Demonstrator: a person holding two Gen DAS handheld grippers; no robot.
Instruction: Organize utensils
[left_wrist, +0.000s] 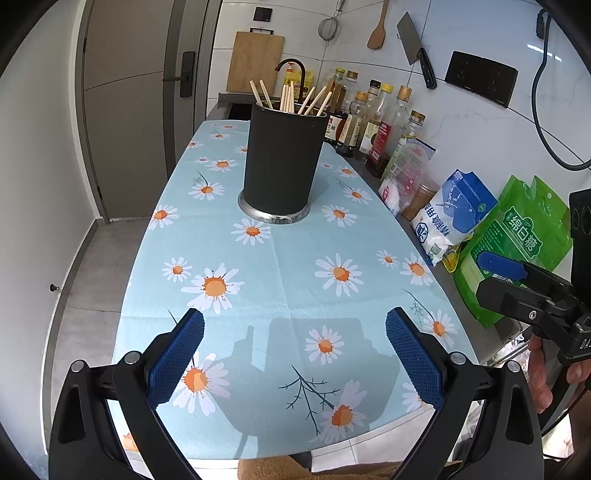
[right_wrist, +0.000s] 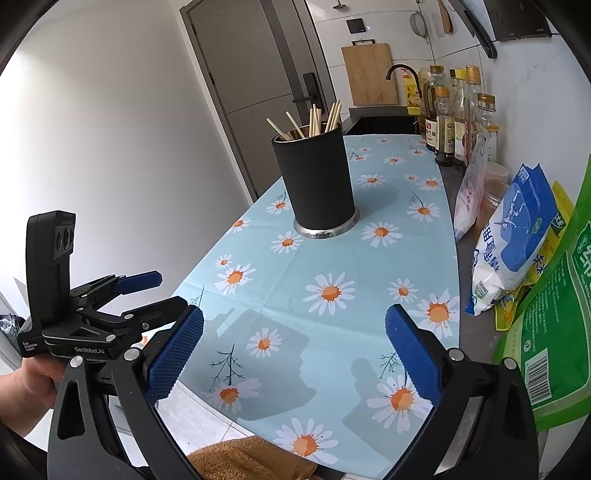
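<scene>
A: Where is the holder (left_wrist: 282, 162) seen?

B: At twelve o'clock, upright on the bench (left_wrist: 280, 280), with the chopsticks (left_wrist: 290, 96) already inside. About ten sticks are counted; the exact number cannot be told.

A: And the fingers?

B: The left gripper (left_wrist: 294, 360) and the right gripper (right_wrist: 294, 360) are both held wide apart, with nothing between them. No loose utensil is seen on the cloth.

A: What is advised?

B: Probably the sticks should be approached from above and pinched near the tips, so the holder is not tipped.
</scene>
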